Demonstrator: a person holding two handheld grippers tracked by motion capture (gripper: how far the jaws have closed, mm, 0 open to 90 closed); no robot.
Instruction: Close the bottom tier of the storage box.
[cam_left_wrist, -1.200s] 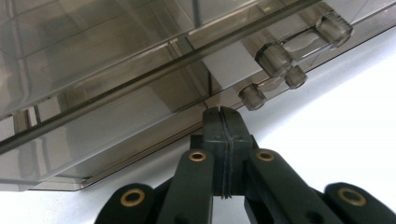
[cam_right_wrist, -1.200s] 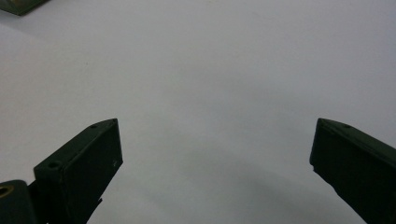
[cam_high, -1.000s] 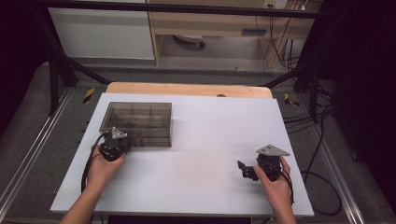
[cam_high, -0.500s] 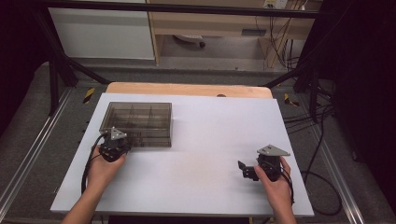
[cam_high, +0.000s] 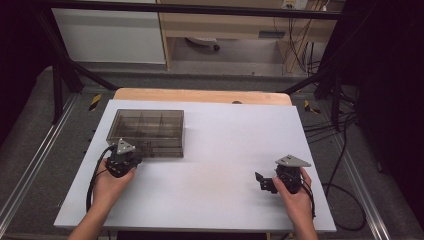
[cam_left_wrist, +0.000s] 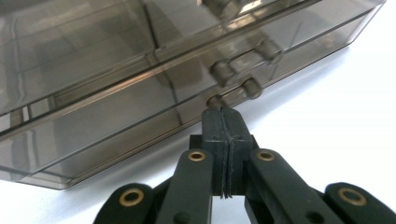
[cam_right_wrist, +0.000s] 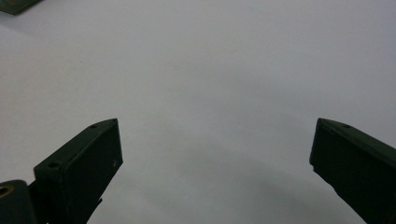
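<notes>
Box (cam_high: 148, 131) is sitting on the counter (cam_high: 215, 150), far-left part, smoke-tinted, lid down. Left gripper (cam_high: 131, 159) is pressing up against the box's near wall; in the left gripper view its jaws are fully closed, tips (cam_left_wrist: 223, 122) touching the latch (cam_left_wrist: 233, 84) area, nothing visible between the pads. Right gripper (cam_high: 260, 181) is resting well apart at the near right, jaws standing wide with only bare counter (cam_right_wrist: 210, 70) between them. Person's hands are holding both from the near edge.
</notes>
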